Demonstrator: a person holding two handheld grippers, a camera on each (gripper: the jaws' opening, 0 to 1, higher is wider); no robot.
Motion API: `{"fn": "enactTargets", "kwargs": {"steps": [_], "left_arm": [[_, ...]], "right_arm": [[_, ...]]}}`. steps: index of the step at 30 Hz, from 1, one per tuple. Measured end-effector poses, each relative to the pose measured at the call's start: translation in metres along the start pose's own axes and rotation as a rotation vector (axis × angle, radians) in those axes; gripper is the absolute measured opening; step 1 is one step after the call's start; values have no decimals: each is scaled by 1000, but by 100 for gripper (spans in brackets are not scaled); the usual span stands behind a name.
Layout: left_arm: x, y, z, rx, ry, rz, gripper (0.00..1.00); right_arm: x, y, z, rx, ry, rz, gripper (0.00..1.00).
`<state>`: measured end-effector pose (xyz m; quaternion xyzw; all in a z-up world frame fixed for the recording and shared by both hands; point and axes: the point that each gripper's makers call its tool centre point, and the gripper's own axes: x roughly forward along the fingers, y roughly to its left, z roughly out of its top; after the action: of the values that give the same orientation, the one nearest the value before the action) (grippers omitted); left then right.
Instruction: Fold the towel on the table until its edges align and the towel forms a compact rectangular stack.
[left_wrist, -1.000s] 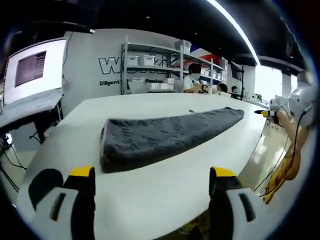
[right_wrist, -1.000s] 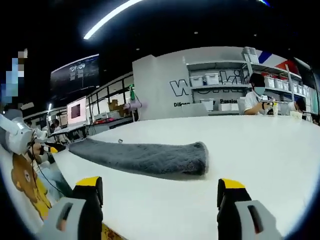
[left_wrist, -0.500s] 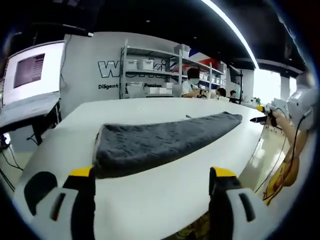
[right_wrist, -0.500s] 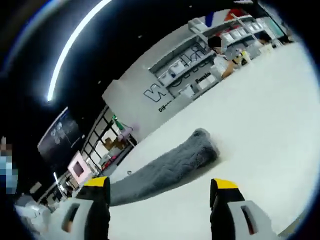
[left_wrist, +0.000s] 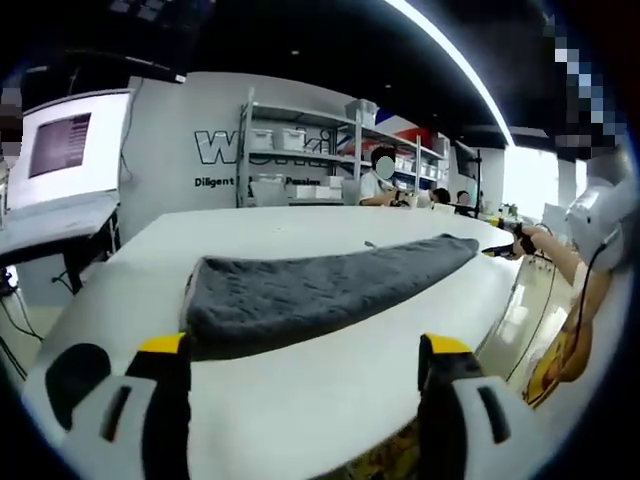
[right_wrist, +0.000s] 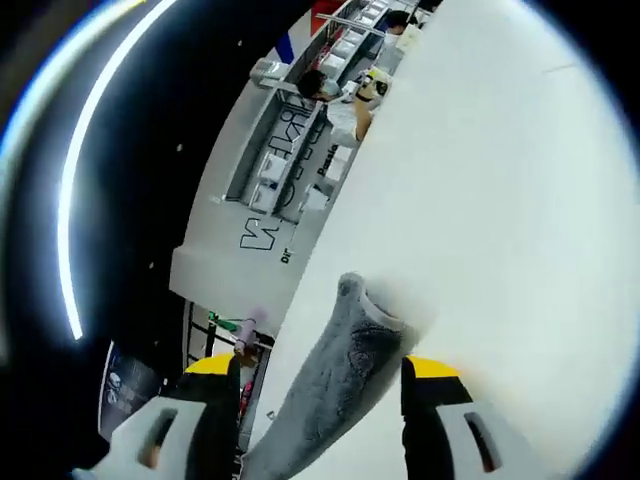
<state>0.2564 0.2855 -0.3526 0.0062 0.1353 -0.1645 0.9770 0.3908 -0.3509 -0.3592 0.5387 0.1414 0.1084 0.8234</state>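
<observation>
A dark grey towel (left_wrist: 310, 290), folded into a long strip, lies across the white table (left_wrist: 300, 410). My left gripper (left_wrist: 303, 346) is open a little short of the strip's near, wide end, with nothing between its yellow-tipped jaws. At the strip's far end my right gripper (left_wrist: 517, 236) comes in from the right, held by a person's hand. In the right gripper view the picture is steeply rolled. There the towel (right_wrist: 345, 350) end runs down between the open jaws of the right gripper (right_wrist: 322, 367). I cannot tell whether they touch it.
Behind the table, shelves (left_wrist: 300, 150) hold white boxes and people sit at the back (left_wrist: 382, 180). A desk with a monitor (left_wrist: 65, 150) stands at the left. The table's edge (left_wrist: 505, 300) curves close on the right, beside the person's arm (left_wrist: 590, 230).
The right gripper view has rolled hard and closed in on the towel's end, which now sits between its jaws. The left gripper has drifted slightly; the towel lies as before.
</observation>
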Motion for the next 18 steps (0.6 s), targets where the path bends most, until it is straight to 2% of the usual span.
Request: {"fn": "enactTargets", "kwargs": {"steps": [3, 11, 15, 18], "left_arm": [[1, -3, 0, -3, -7, -3, 99], [1, -6, 0, -12, -25, -8, 99], [-1, -7, -2, -20, -31, -8, 98], [-2, -6, -2, -25, -37, -6, 98]], "right_arm": [[6, -3, 2, 12, -3, -9, 61], [9, -14, 7, -20, -6, -56, 46], [8, -19, 4, -34, 8, -70, 34], [6, -21, 4, -38, 4, -64, 20]]}}
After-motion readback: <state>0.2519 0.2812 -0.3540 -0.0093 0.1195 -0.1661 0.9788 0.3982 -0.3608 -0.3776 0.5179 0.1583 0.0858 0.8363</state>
